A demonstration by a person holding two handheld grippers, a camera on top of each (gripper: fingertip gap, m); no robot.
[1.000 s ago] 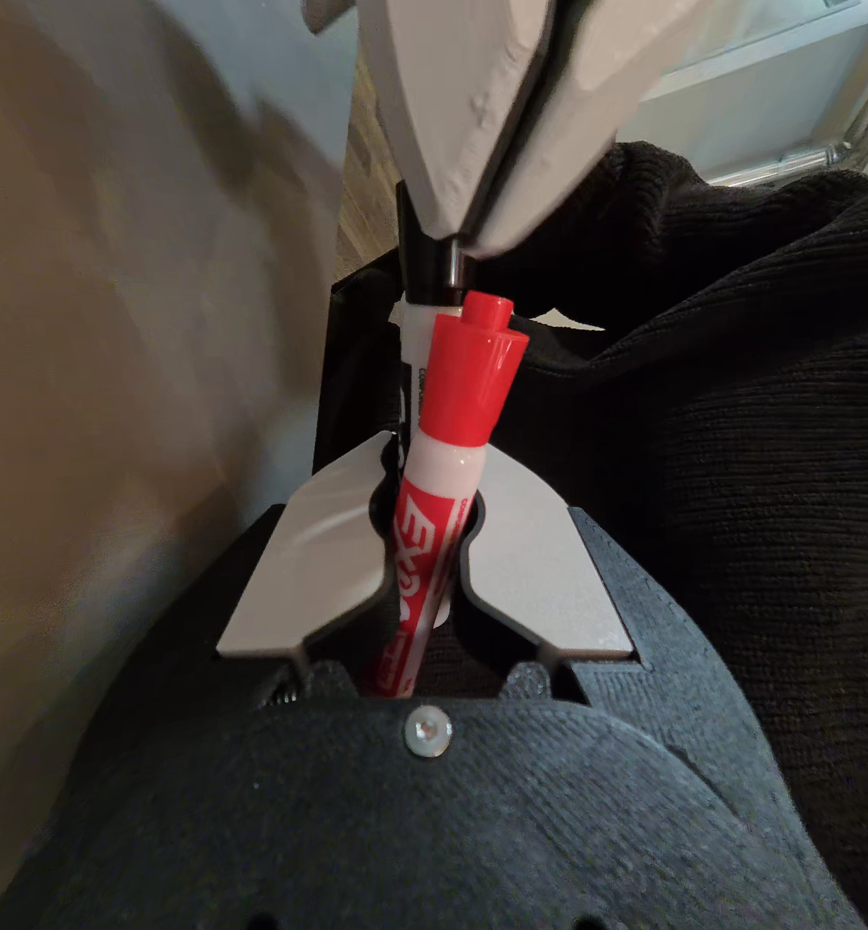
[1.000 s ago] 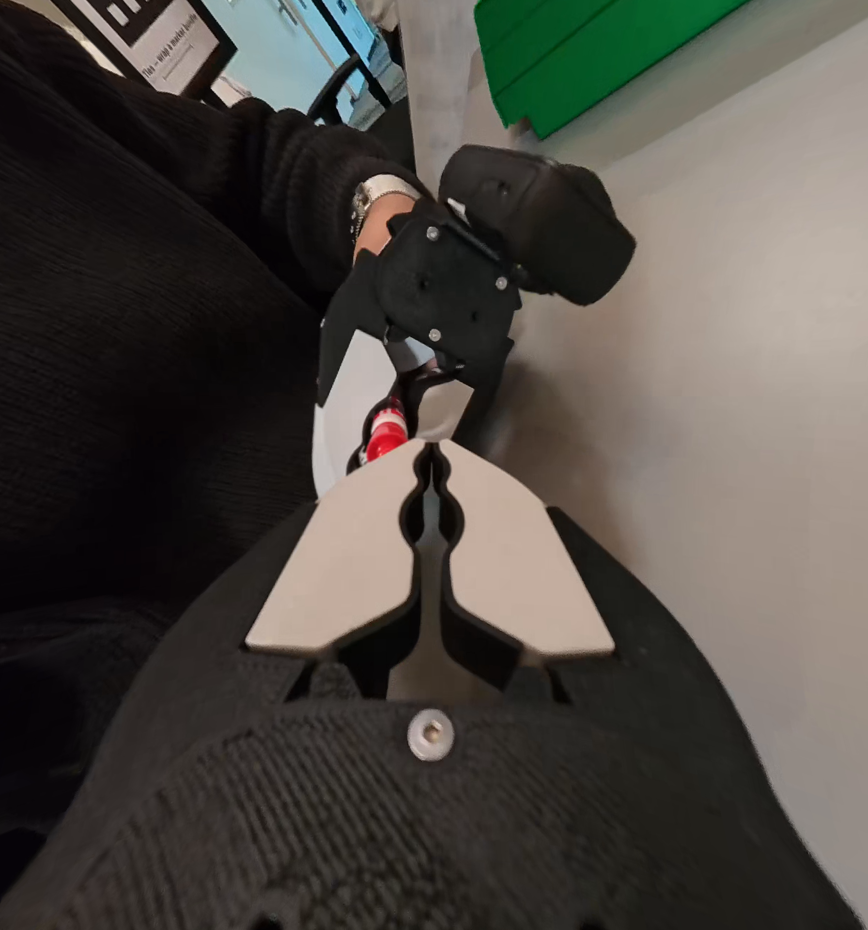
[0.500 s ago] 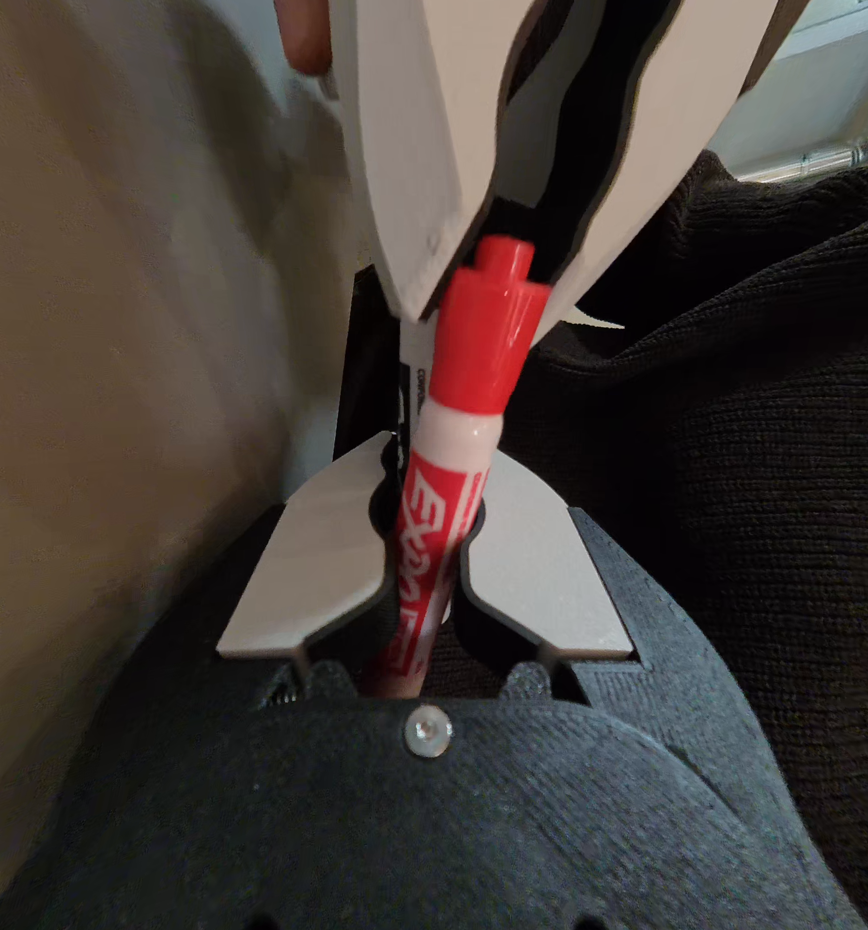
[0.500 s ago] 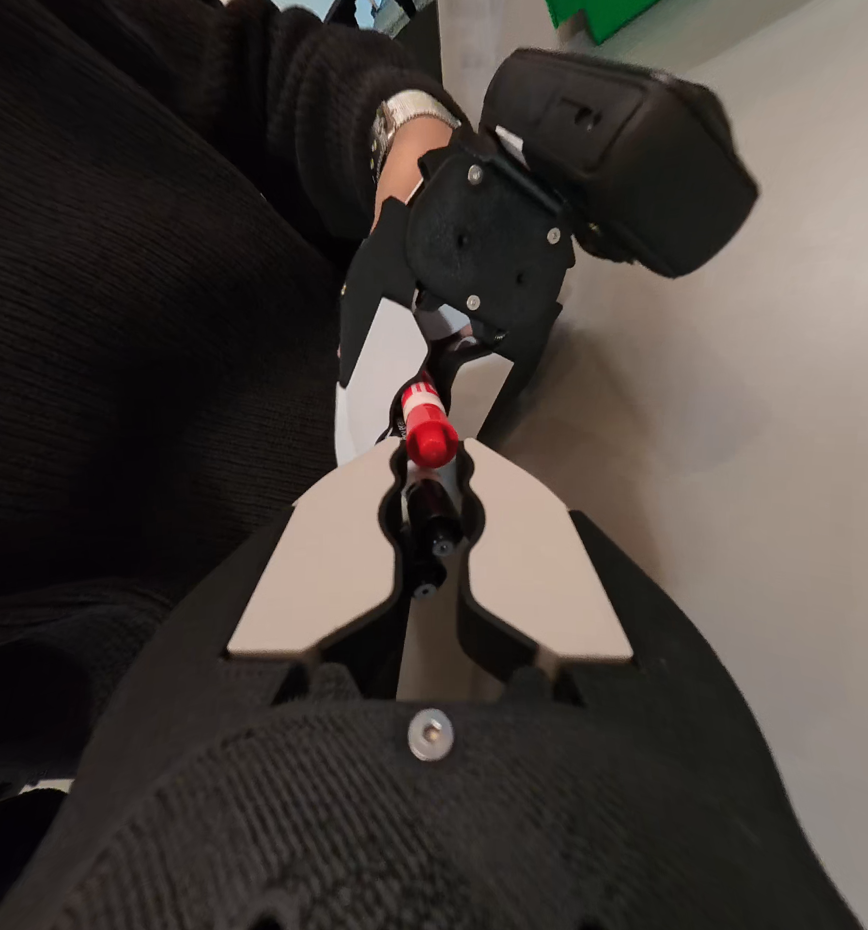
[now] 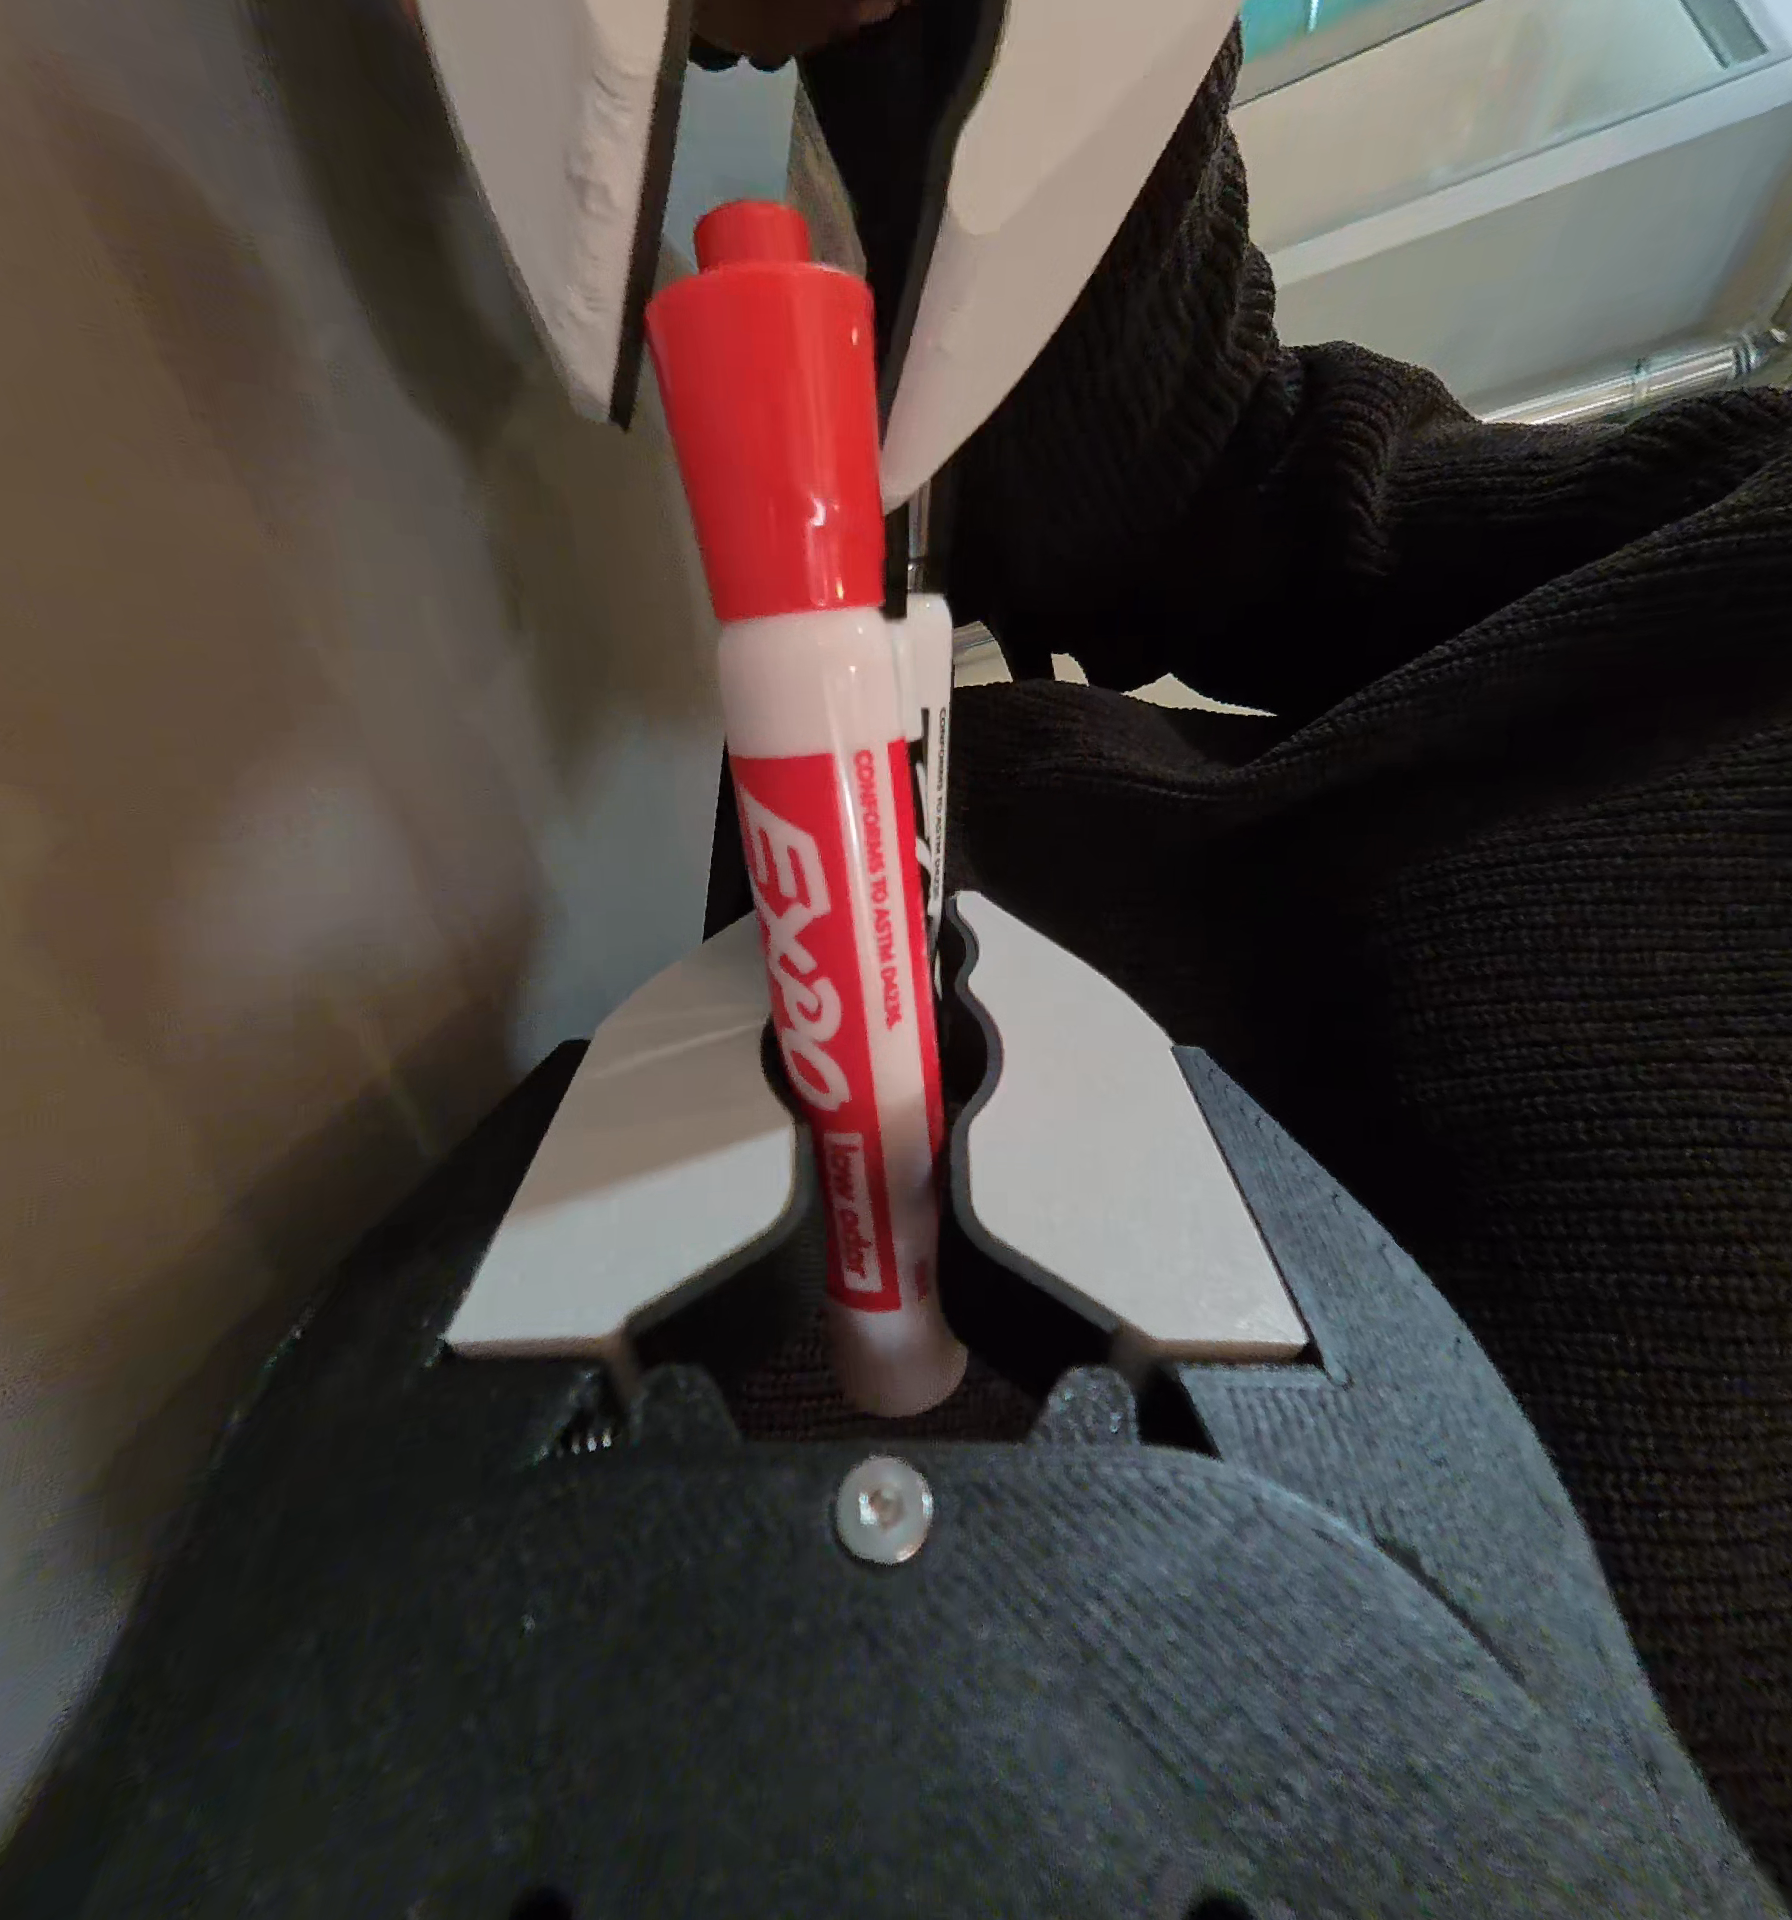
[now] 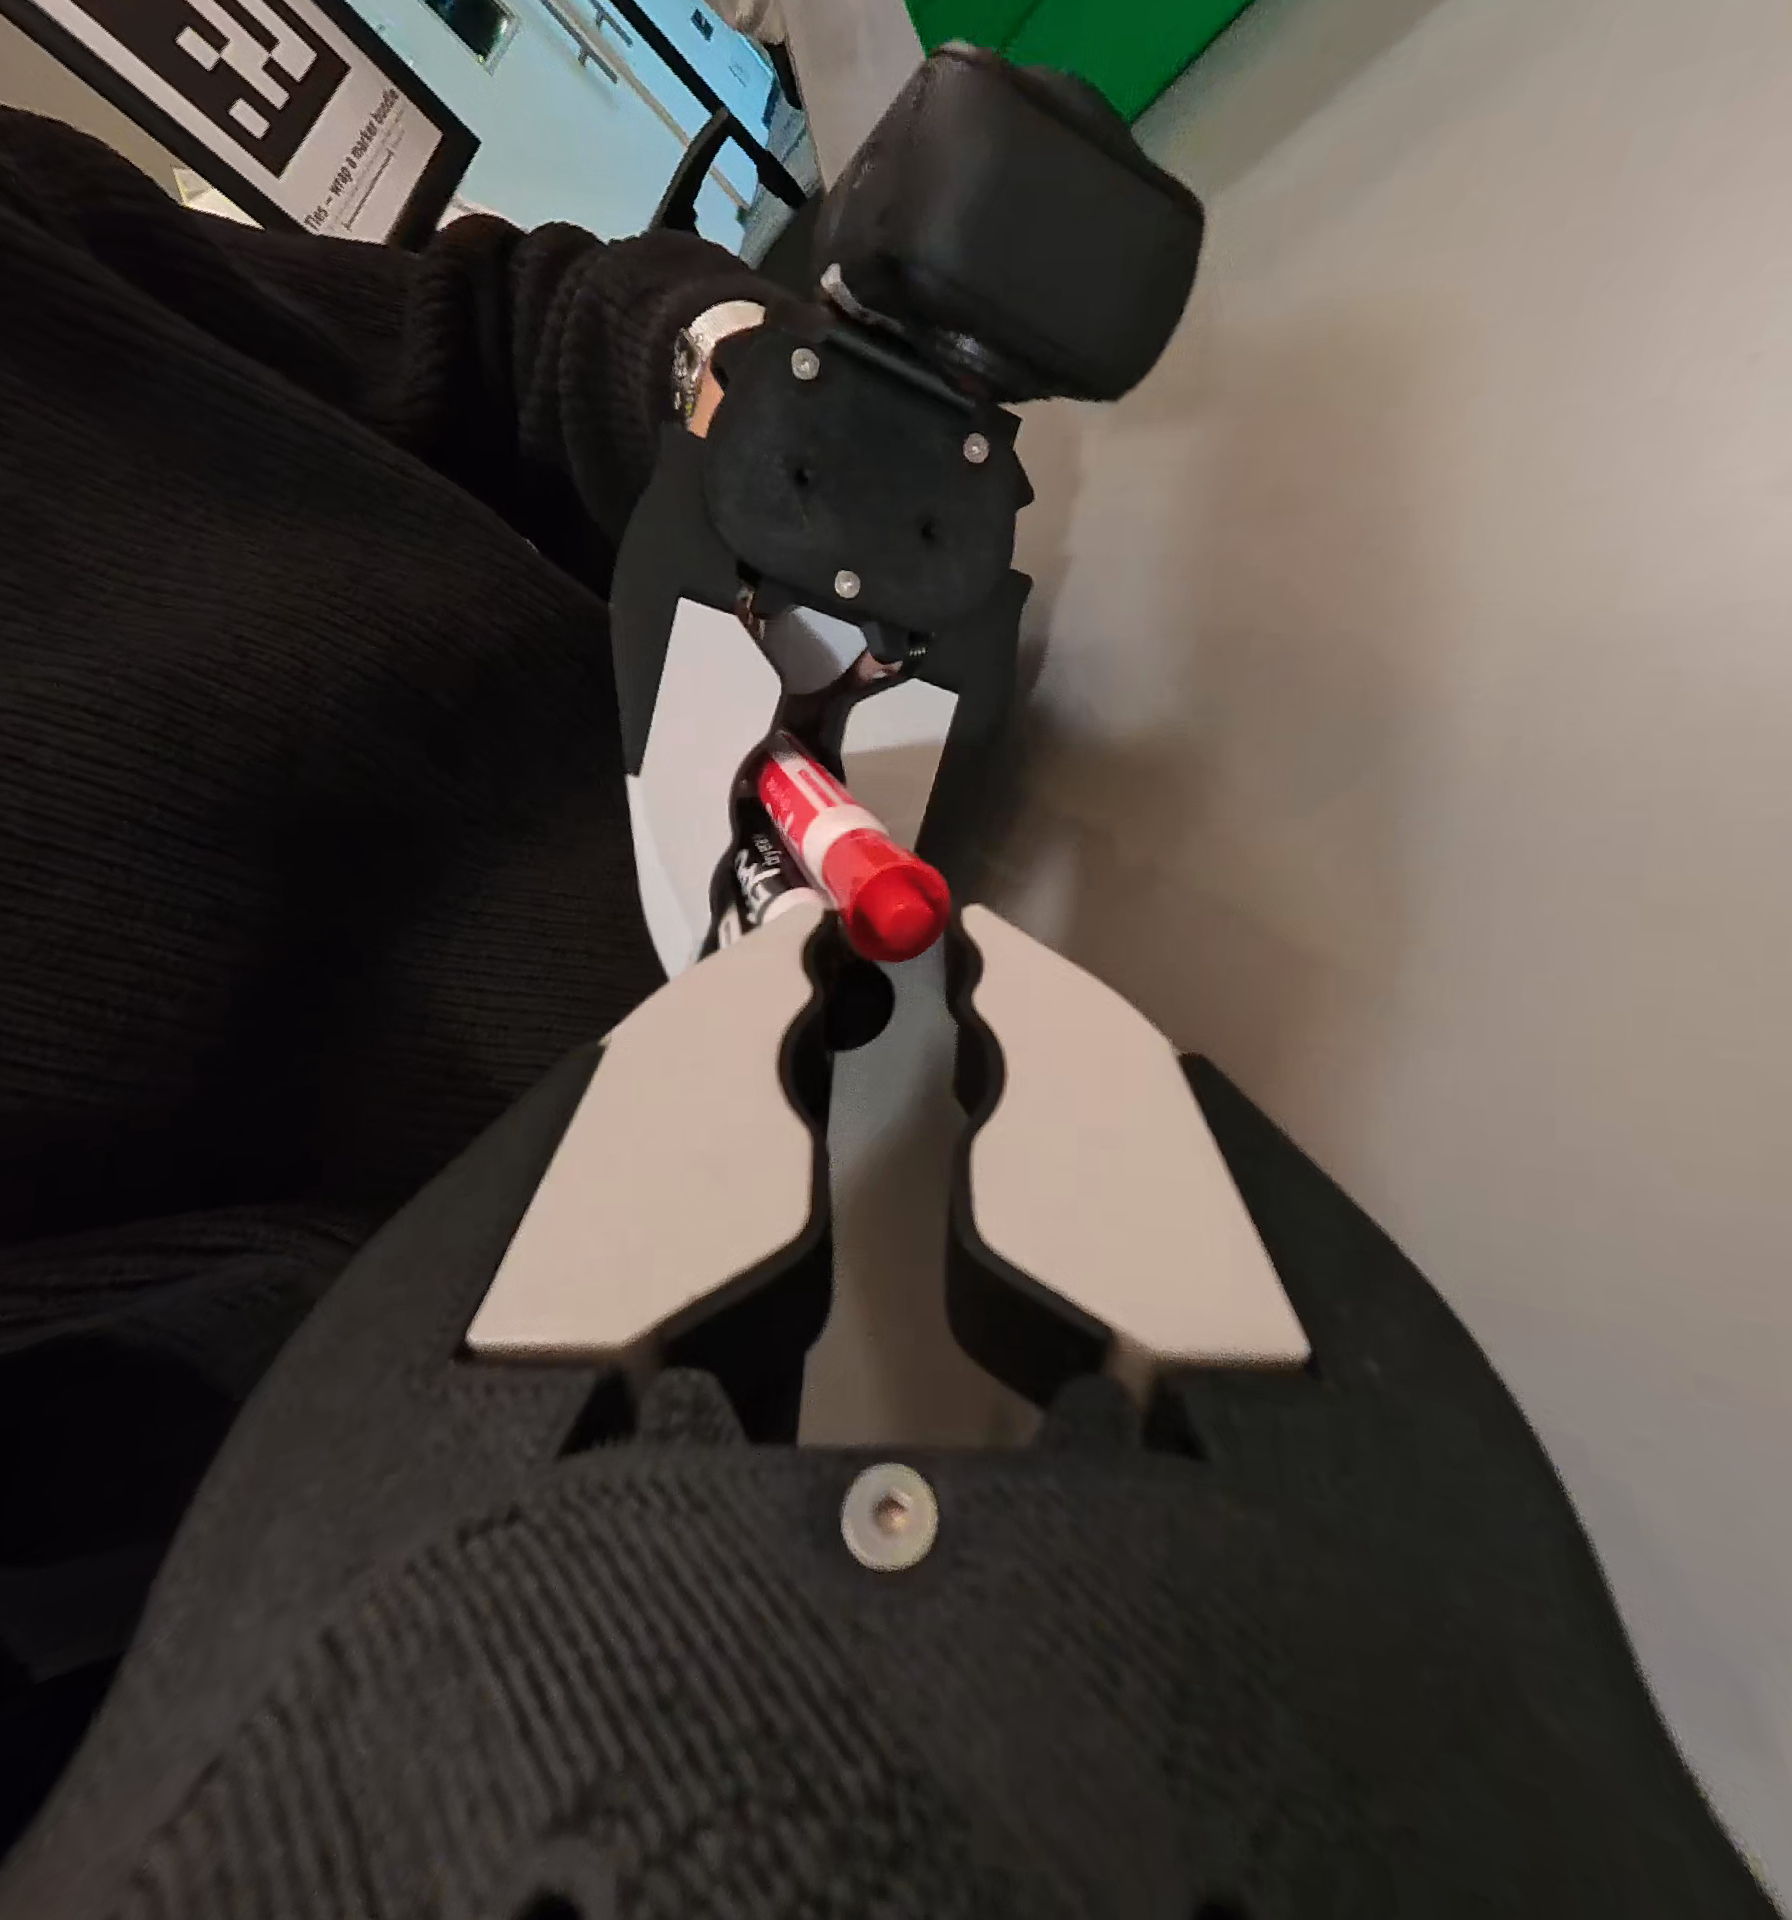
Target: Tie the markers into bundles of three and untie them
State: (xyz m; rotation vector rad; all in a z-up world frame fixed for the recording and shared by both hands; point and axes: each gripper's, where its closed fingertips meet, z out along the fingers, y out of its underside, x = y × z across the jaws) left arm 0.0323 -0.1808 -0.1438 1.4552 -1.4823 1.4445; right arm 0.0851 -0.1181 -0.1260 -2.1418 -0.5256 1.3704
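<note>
My left gripper (image 5: 856, 925) is shut on a red marker (image 5: 830, 790) with a red cap, which sticks out forward. A black marker (image 5: 928, 727) lies behind it in the same grip, mostly hidden. My right gripper (image 5: 767, 447) comes in from above, open, its jaws on either side of the red cap. In the right wrist view my right gripper (image 6: 887, 925) is open with the red marker's cap (image 6: 887, 899) at its tips and the black marker (image 6: 757, 873) just beside. The left gripper (image 6: 798, 743) faces it, holding both.
A person's black knit sweater (image 5: 1494, 935) fills the right of the left wrist view and the left of the right wrist view (image 6: 248, 727). The grey tabletop (image 6: 1494, 831) lies to the right. A green object (image 6: 1058, 42) and a framed sign (image 6: 248, 94) stand at the back. About 8 centimetres separates my left fingertips from my right.
My right gripper went from shut to open and closed in over the marker caps. The red marker now sticks farther out of the left gripper, its rear end showing between the jaws.
</note>
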